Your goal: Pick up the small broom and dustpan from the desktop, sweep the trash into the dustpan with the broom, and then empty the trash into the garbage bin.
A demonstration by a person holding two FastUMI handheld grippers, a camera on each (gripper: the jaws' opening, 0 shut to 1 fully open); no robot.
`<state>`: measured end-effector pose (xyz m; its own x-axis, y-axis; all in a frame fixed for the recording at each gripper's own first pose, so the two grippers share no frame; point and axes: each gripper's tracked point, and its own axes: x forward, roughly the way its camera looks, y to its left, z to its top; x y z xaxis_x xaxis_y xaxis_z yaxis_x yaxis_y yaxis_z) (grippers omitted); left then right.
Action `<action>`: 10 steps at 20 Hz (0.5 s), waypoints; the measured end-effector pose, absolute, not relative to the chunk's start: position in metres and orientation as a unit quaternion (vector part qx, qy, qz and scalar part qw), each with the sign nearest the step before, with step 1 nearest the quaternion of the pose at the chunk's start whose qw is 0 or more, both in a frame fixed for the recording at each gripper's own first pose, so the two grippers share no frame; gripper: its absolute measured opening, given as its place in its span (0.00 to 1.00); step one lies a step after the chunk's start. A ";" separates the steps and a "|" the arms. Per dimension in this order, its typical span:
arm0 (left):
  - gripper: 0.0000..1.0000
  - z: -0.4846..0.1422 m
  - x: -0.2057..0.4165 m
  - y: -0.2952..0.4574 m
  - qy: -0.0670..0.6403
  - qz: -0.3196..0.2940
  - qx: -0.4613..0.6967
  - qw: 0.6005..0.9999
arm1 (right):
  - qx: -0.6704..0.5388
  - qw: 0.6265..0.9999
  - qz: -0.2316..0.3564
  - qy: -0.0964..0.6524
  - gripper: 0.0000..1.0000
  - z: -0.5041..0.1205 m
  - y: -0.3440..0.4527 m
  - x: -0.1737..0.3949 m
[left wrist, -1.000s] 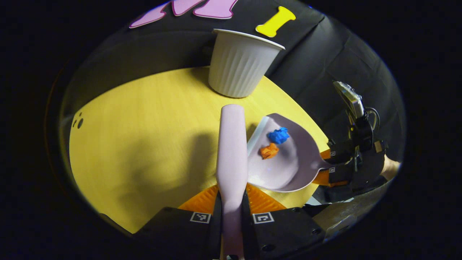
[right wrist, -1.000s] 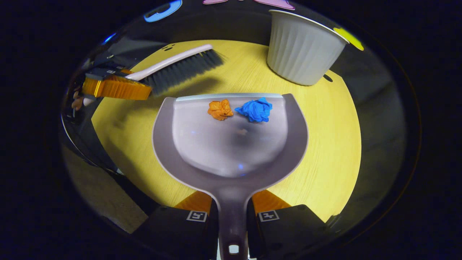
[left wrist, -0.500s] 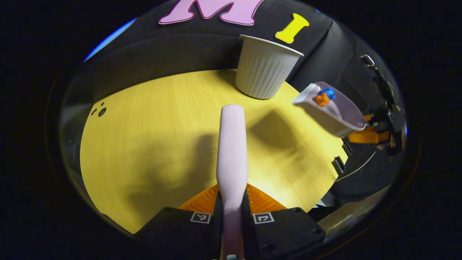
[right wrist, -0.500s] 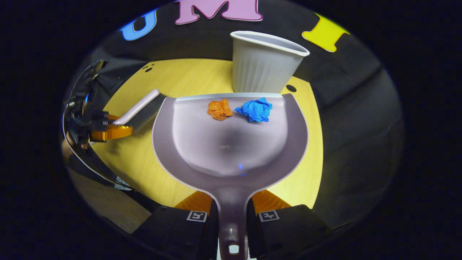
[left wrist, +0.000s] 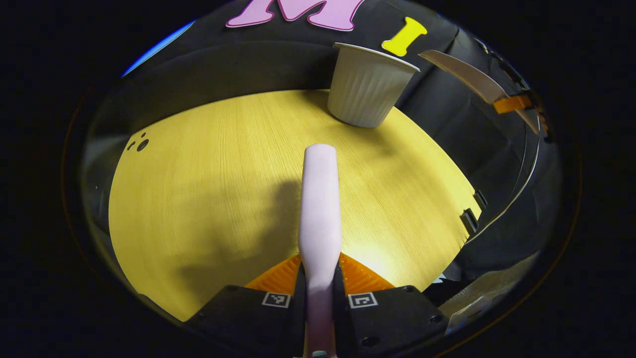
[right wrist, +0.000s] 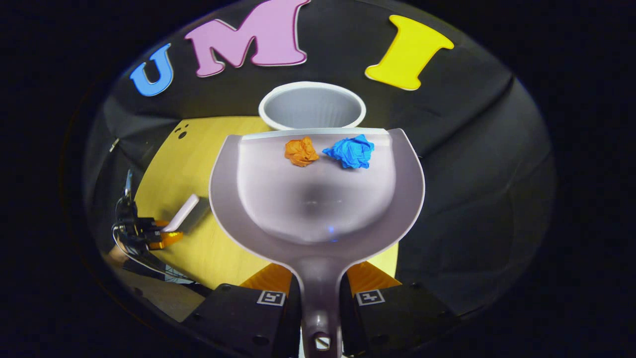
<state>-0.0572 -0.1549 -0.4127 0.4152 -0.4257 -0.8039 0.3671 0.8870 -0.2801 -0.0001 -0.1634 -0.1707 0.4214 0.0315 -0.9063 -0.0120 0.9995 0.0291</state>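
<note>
The right hand-held gripper [right wrist: 320, 298] pinches the dustpan [right wrist: 318, 199] by its handle, both fingers pressed against it, and carries the pan raised with its front lip just short of the white ribbed garbage bin [right wrist: 312, 107], whose open mouth shows beyond that lip. Holding it there seems meant to line the pan up for tipping. The orange paper ball [right wrist: 301, 151] and the blue paper ball [right wrist: 351, 150] lie side by side against the front lip, not yet in the bin. The left hand-held gripper [left wrist: 320, 293] is clamped on the small broom [left wrist: 320, 209] by its handle and holds it out low over the yellow counter [left wrist: 208, 189], well apart from the bin, likely parked out of the way while the pan is emptied. From that side the broom's bristles are hidden under its back, and the dustpan appears edge-on at the upper right, its contents out of sight. Whether the bin already holds anything is hard to make out.
</note>
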 end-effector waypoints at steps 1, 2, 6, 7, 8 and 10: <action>0.28 -0.413 -0.059 -0.153 0.487 -0.237 -0.028 0.840 | 0.005 0.844 0.007 0.537 0.37 -0.167 -0.173 0.012; 0.28 -0.415 -0.060 -0.153 0.488 -0.238 -0.027 0.840 | -0.002 0.843 0.001 0.538 0.37 -0.165 -0.180 0.022; 0.28 -0.420 -0.062 -0.149 0.491 -0.240 -0.029 0.837 | -0.062 0.832 -0.016 0.551 0.36 -0.163 -0.211 0.063; 0.28 -0.421 -0.062 -0.147 0.492 -0.240 -0.030 0.836 | -0.079 0.827 -0.018 0.557 0.36 -0.164 -0.216 0.073; 0.28 -0.422 -0.062 -0.147 0.492 -0.240 -0.032 0.836 | -0.097 0.821 -0.018 0.563 0.36 -0.164 -0.221 0.081; 0.28 -0.425 -0.063 -0.145 0.493 -0.237 -0.034 0.836 | -0.135 0.806 -0.015 0.576 0.36 -0.165 -0.228 0.096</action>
<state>-0.0627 -0.1452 -0.4253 0.4002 -0.4310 -0.8087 0.3630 0.8849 -0.2920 0.0961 -0.2282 -0.1648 0.3360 -0.1804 -0.9244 -0.1311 0.9630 -0.2356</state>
